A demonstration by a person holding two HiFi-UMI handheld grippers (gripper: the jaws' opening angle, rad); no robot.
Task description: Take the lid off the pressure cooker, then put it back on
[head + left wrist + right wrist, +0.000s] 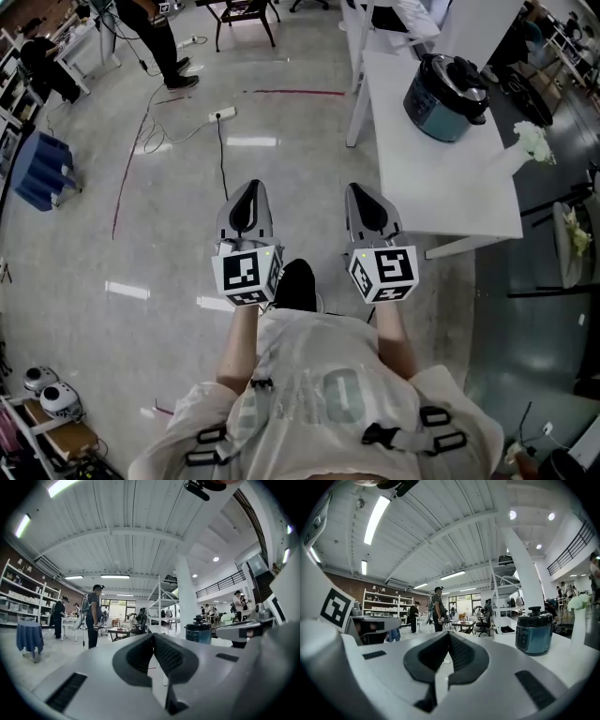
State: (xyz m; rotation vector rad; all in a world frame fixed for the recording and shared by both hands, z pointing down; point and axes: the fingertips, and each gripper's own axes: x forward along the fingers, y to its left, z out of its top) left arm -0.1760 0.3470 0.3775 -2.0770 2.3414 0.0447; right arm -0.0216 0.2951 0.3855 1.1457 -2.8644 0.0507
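Pressure cooker on white worktop, black lid seated on top, contents hidden. Slim vase alongside, holding white flowers. Left tool and right tool clamped fully together, empty, level above floor, well apart from cooker.

Glossy grey floor, white table right, power strip on floor, blue-draped stand left, ribbed white ceiling with tube lights, white shelving on brick wall.
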